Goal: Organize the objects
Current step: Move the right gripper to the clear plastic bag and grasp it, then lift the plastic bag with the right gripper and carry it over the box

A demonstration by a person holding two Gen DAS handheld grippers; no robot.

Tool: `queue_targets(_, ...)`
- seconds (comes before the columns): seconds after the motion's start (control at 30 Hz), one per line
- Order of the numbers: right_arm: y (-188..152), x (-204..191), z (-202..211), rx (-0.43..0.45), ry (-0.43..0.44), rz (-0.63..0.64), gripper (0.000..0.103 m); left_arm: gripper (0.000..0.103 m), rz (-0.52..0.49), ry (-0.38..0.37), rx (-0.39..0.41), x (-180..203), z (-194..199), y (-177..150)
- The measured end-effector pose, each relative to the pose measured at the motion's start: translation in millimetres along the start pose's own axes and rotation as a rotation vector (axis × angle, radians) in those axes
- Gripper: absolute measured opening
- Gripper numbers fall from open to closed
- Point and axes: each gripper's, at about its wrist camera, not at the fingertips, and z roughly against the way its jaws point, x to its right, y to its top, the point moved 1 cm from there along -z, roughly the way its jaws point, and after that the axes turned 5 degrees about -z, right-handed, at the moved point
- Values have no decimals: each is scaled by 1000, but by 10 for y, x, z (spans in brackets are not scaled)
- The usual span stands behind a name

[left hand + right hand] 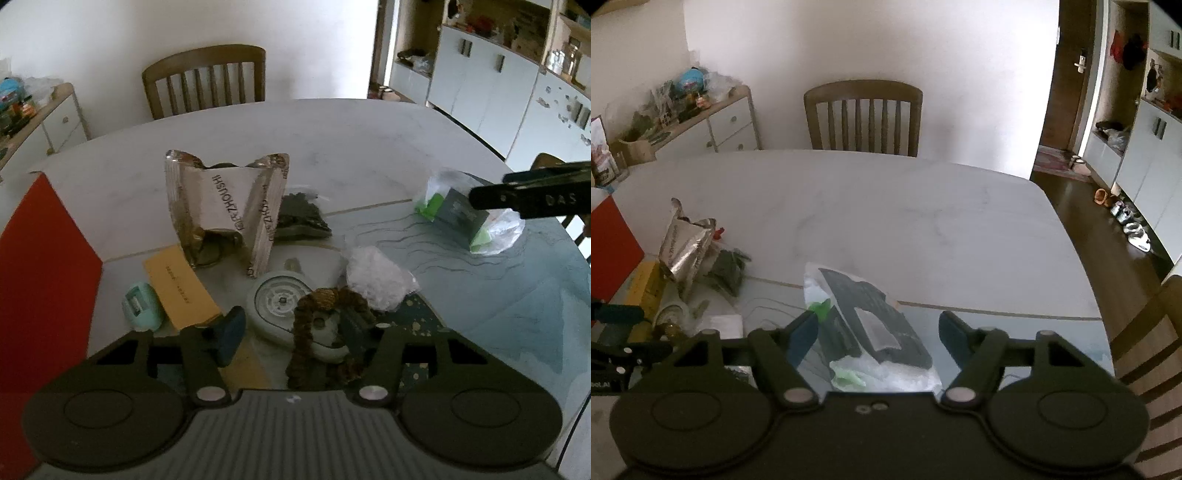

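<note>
Judging from the clutter, little is sorted: the bead string [325, 332] is straddled but not gripped by the half-open left hand-held gripper [295, 332] before the foil bag [225, 206], the plastic bag [871, 328] likewise by the right hand-held gripper [877, 336] beside it.

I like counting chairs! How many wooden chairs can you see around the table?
2. One slatted wooden chair stands at the far side of the table. Another chair sits at the right edge, only partly in view. More may be hidden outside the pictures.
</note>
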Motion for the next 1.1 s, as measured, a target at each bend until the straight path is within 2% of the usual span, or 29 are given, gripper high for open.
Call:
queue_targets(0.17, 11, -11, -60, -10, 11, 8, 64, 46, -19, -6, 6, 30, -24, 6)
queue_targets(0.2, 11, -13, -70, -13, 12, 9, 61, 43, -23, -6, 8, 34, -23, 10)
queue_targets(0.23, 9, -15, -80, -15, 12, 10, 59, 36, -27, -14, 10, 38, -21, 16)
queue_targets(0.33, -2, -23, -99, -23, 10, 12, 51, 29, -35, -26, 7, 58, -19, 29)
queue_targets(0.4, -15, -29, -102, -27, 10, 10, 47, 20, -40, -33, 6, 79, -11, 33)
queue_targets(0.57, -62, -68, -99, -34, -16, 19, 32, 9, -62, -33, 0, 121, 7, 32)
queue_targets(0.8, -106, -159, 50, -18, -49, 9, 9, 7, -40, -57, 18, 83, 118, 27)
queue_targets(1.1, -222, -416, 509, 7, -18, -31, 8, 7, 2, -115, 65, -39, 519, 0)
